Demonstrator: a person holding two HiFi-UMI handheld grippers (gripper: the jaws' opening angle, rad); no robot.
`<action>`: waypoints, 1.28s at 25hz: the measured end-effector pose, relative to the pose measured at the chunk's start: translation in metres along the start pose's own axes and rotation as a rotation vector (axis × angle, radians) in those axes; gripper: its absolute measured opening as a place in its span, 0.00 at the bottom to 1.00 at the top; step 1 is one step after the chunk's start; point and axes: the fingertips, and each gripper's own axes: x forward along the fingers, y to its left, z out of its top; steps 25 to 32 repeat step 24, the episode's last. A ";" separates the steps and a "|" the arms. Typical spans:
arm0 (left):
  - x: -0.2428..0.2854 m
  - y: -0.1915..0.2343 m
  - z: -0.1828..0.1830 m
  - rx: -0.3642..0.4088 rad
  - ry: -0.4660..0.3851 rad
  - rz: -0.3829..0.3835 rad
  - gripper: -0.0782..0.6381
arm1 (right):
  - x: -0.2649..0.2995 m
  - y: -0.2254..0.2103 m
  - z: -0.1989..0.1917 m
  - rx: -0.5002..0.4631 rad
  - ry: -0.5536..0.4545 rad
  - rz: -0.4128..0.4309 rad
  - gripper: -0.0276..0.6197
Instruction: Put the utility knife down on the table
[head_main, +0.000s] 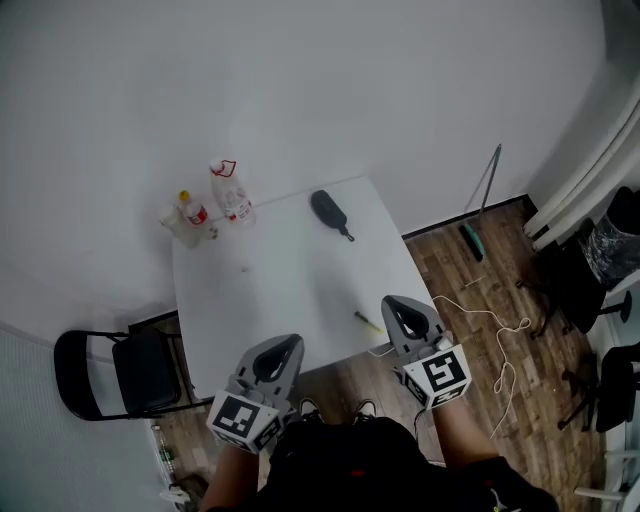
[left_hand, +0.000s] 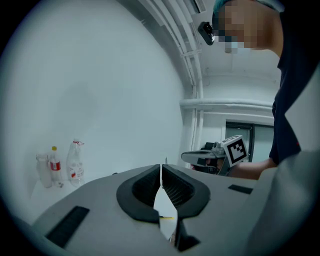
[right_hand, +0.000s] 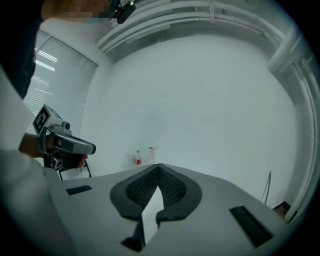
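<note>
Both left gripper (head_main: 284, 346) and right gripper (head_main: 398, 302) pressed together; utility knife (head_main: 366, 321) (slim, yellow) lies on table (head_main: 285, 285).

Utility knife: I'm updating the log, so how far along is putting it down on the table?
Done, it seems: a slim yellow tool, probably the utility knife, lies on the table near its front edge. In hand: nothing. The left gripper and right gripper are both shut with nothing between their jaws. Left: nothing that shows.
</note>
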 end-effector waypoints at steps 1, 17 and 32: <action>-0.002 -0.001 0.003 0.025 -0.004 -0.005 0.15 | -0.008 -0.001 0.005 -0.008 -0.003 -0.015 0.08; -0.001 -0.019 0.033 0.116 -0.074 -0.128 0.15 | -0.066 -0.013 0.034 -0.054 -0.002 -0.145 0.08; -0.009 -0.020 0.035 0.112 -0.088 -0.139 0.15 | -0.070 -0.003 0.043 -0.063 -0.025 -0.137 0.08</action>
